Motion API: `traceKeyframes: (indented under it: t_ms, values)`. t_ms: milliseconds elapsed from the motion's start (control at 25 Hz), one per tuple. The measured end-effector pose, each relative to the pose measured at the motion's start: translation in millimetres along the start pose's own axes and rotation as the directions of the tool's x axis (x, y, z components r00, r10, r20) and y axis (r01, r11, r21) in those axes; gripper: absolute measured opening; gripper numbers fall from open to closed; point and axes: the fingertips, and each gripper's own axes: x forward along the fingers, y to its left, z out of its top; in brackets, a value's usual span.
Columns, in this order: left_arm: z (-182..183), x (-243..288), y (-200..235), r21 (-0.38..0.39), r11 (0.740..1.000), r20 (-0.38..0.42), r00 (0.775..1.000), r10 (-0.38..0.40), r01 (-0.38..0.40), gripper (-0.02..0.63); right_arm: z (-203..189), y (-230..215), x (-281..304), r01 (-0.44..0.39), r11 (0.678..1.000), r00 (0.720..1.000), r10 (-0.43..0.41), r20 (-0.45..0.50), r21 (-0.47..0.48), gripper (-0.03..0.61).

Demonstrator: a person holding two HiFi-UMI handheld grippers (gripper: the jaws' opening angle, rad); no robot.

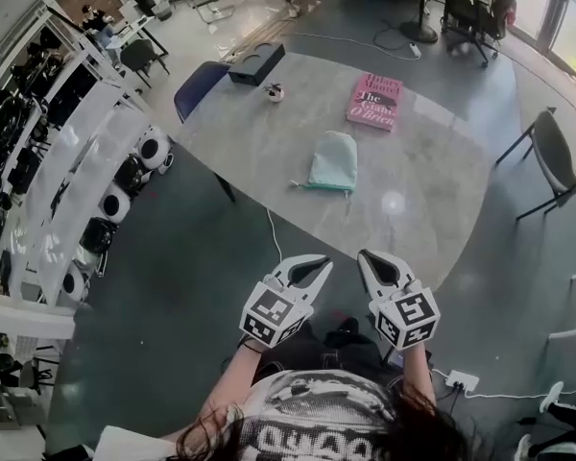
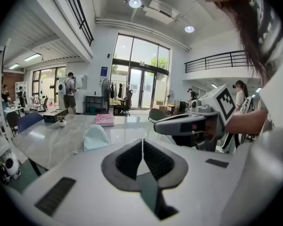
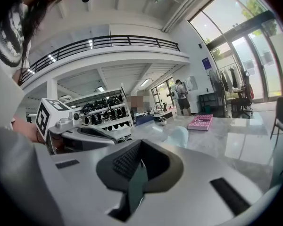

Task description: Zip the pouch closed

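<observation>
The pale mint pouch (image 1: 332, 161) lies flat in the middle of the grey table (image 1: 432, 190), with nothing touching it. In the left gripper view the pouch (image 2: 95, 138) sits well beyond the jaws, and in the right gripper view the pouch (image 3: 179, 136) is just as far off. My left gripper (image 1: 312, 267) and right gripper (image 1: 370, 260) hang side by side in front of my chest, off the table's near edge. Both are shut and empty: the left gripper (image 2: 142, 142) has its pads meeting, and the right gripper (image 3: 140, 145) likewise.
A pink book (image 1: 374, 101), a black box (image 1: 257, 64) and a small white object (image 1: 275, 92) rest on the table's far part. A blue chair (image 1: 200, 84) stands at the far left corner, a grey chair (image 1: 557, 152) at the right. Shelves (image 1: 77, 161) line the left side.
</observation>
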Motion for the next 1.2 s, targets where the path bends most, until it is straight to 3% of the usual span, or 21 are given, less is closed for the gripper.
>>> traceKeyframes:
  t_ms: [680, 1200]
  values:
    - [-4, -51, 26, 0.021, 0.998, 0.054, 0.996, -0.068, 0.067, 0.015, 2, 54, 28, 0.095, 0.994, 0.995, -0.093, 0.036, -0.059, -0.005]
    - [-3, -59, 35, 0.022, 0.995, 0.076, 0.992, -0.1, 0.099, 0.014, 5, 67, 39, 0.094, 0.991, 0.996, -0.093, 0.018, -0.1, -0.005]
